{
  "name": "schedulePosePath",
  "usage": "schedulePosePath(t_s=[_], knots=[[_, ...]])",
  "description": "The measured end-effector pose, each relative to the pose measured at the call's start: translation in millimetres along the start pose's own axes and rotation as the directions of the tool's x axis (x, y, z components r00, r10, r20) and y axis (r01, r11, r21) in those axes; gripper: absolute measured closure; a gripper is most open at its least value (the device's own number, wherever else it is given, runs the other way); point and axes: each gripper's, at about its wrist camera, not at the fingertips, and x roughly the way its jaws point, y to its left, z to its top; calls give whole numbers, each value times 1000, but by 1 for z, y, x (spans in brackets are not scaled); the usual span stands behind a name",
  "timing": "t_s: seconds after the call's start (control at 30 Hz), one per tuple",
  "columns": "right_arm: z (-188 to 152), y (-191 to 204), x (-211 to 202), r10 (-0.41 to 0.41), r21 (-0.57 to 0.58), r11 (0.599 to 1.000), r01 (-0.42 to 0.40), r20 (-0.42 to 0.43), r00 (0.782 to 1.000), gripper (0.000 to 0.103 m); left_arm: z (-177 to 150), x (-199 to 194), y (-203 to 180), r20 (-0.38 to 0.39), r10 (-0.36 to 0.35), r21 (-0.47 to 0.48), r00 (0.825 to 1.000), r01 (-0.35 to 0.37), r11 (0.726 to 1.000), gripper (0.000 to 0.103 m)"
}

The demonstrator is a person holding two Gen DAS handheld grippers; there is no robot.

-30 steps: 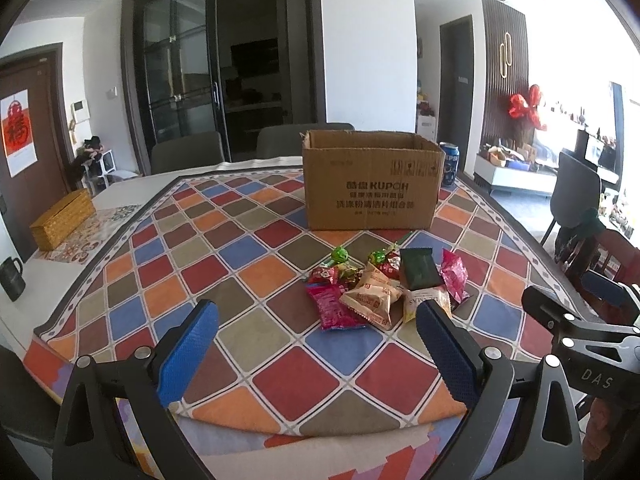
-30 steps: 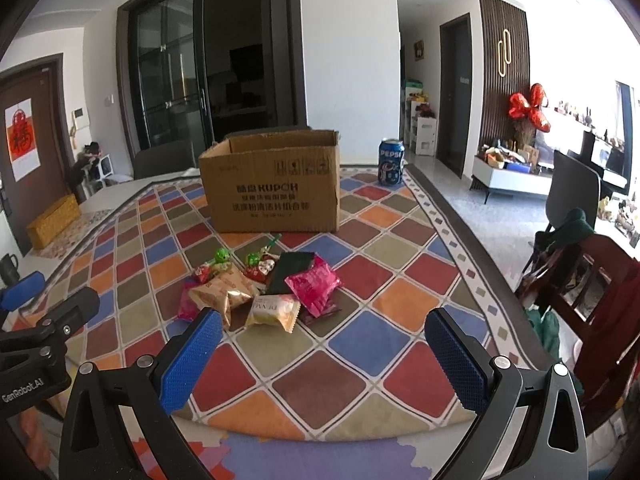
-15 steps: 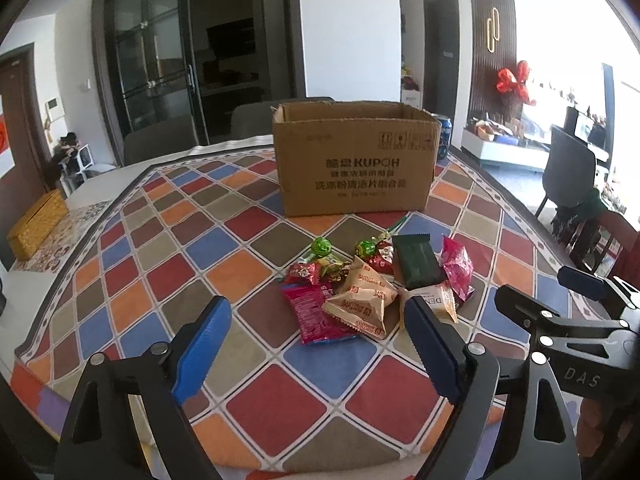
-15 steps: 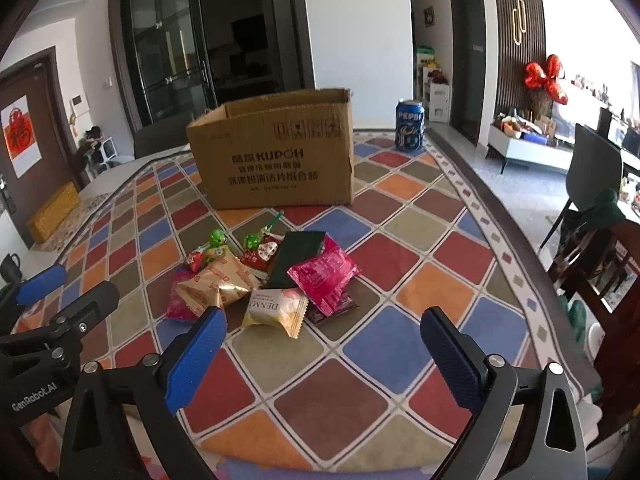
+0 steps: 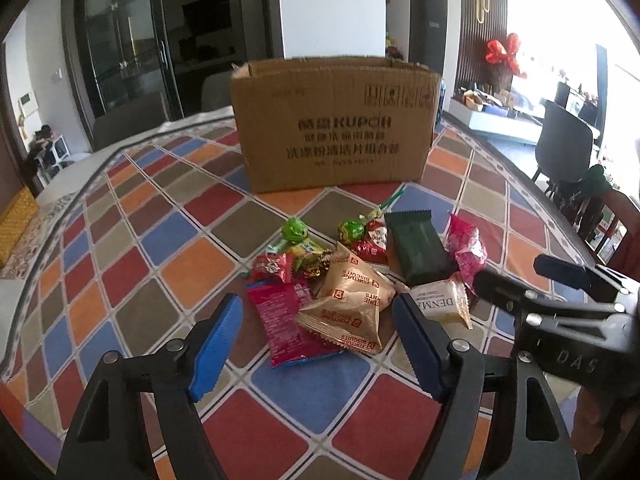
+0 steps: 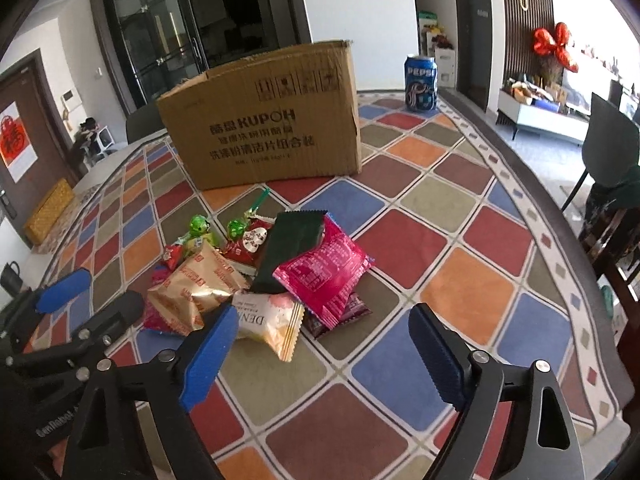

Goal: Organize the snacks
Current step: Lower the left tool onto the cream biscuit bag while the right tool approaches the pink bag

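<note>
A heap of snack packets lies mid-table in front of an open cardboard box (image 5: 334, 124) (image 6: 264, 120). In it are a gold biscuit bag (image 5: 348, 308) (image 6: 196, 284), a red packet (image 5: 280, 320), a dark green bar (image 5: 416, 248) (image 6: 292, 248), a pink packet (image 6: 324, 272) (image 5: 466, 248), a white packet (image 6: 268, 320) (image 5: 438, 304) and two green lollipops (image 5: 294, 230). My left gripper (image 5: 318, 344) hovers just short of the gold bag and red packet, jaws closing, nothing pressed between them. My right gripper (image 6: 320, 356) hangs near the white and pink packets, jaws closing on nothing.
A Pepsi can (image 6: 420, 82) stands behind the box on the right. The table wears a checked cloth (image 6: 420, 240). A woven yellow box (image 6: 48, 212) and a dark mug (image 6: 10, 278) sit at the far left. Chairs (image 6: 608, 140) stand beyond the right edge.
Both grippers have come forward and down toward the snack heap, which now looms larger. The jaws of each have narrowed. No snack has shifted.
</note>
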Motion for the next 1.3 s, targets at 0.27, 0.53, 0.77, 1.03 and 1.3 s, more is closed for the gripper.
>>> schedulePosePath(t_s=[0.27, 0.53, 0.77, 1.03, 1.3], knots=[[17, -8, 21, 25, 81, 996, -25, -2, 1000, 18, 4, 27, -4, -49, -28, 0, 998, 28, 1000, 32], [23, -19, 48, 68, 169, 984, -58, -55, 996, 23, 7, 51, -8, -108, -67, -12, 992, 66, 998, 38], [24, -26, 65, 111, 222, 971, -88, -95, 989, 33, 11, 63, -12, -125, -77, -4, 989, 77, 997, 42], [23, -21, 68, 133, 201, 973, -110, -103, 986, 47, 12, 64, -10, -113, -90, -19, 989, 89, 996, 52], [23, -17, 62, 108, 151, 984, -93, -96, 989, 53, 13, 54, -8, -84, -96, -26, 992, 94, 995, 61]])
